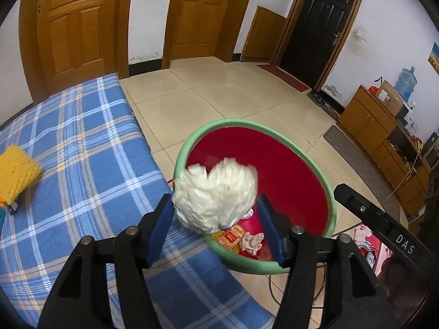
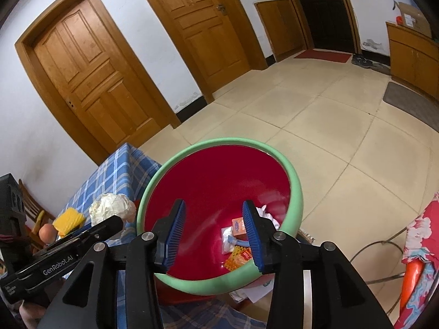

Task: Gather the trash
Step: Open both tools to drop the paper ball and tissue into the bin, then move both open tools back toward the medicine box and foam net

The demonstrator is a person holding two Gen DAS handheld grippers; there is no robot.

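My left gripper (image 1: 216, 213) clasps a crumpled white wad (image 1: 216, 193) at the near rim of the green-rimmed red bin (image 1: 333, 205). My right gripper (image 2: 212, 233) hangs spread and unladen over the bin, which holds wrappers (image 2: 238, 257), tissue and an orange box (image 2: 238, 228).

White walls, wooden doors (image 1: 76, 27), beige tiled floor (image 1: 219, 96), low cabinet (image 1: 384, 137).

Two wooden doors (image 1: 79, 27), black door (image 1: 323, 24), water jug (image 1: 406, 80) on wooden cabinet (image 1: 367, 120), floor mat (image 2: 411, 101)
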